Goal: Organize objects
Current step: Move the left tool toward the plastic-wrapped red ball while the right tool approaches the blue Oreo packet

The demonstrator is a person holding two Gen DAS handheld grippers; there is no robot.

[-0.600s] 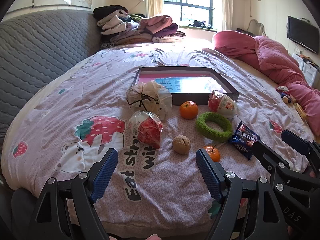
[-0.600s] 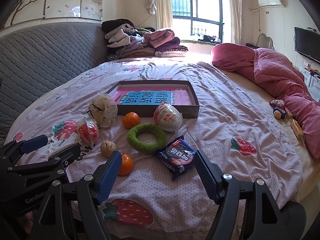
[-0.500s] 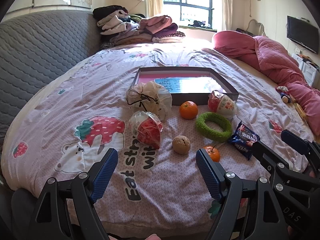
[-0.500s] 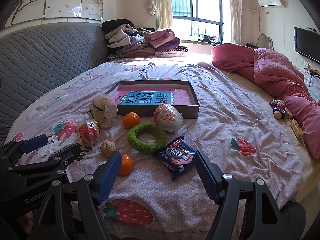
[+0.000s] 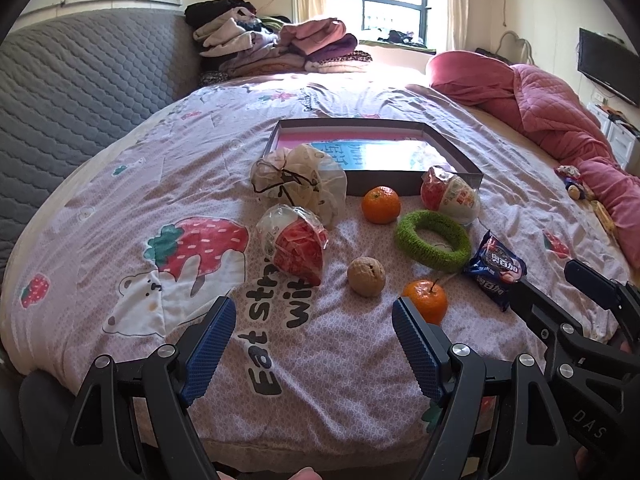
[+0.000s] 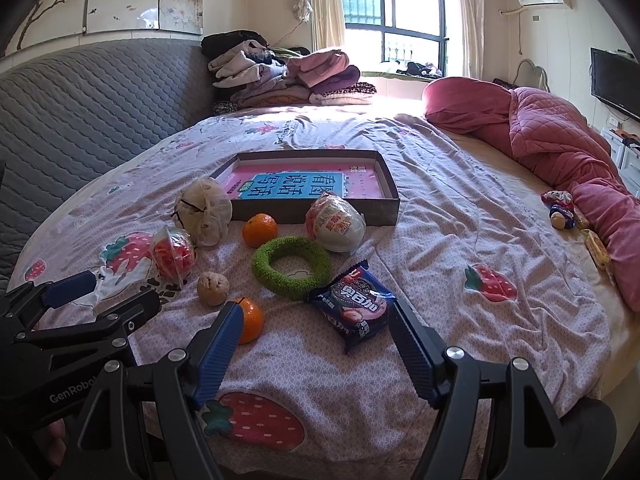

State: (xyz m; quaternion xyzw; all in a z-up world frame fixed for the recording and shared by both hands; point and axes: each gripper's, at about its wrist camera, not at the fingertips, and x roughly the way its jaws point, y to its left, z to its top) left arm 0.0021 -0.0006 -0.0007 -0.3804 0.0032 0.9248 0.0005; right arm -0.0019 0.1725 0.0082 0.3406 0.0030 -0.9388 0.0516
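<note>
A shallow dark box [image 5: 460, 151] [image 6: 316, 213] with a pink and blue sheet inside lies on the bed. In front of it lie a cloth pouch [image 5: 298, 178], two red-and-white wrapped snacks [image 5: 294, 242] [image 5: 450, 196], two oranges [image 5: 381, 205] [image 5: 425, 300], a walnut [image 5: 366, 276], a green fuzzy ring [image 5: 432, 240] [image 6: 291, 262] and a blue snack packet [image 5: 496, 268] [image 6: 354, 304]. My left gripper [image 5: 314, 338] hovers open near the bed's front edge, short of the walnut. My right gripper [image 6: 316, 342] is open too, just short of the blue packet.
The bed carries a strawberry-print cover [image 5: 120, 208]. A pink quilt [image 6: 560, 144] lies along the right side, folded clothes [image 6: 280, 74] are piled at the far end, and a grey padded headboard [image 5: 80, 92] runs along the left. A small toy [image 6: 560, 208] lies by the quilt.
</note>
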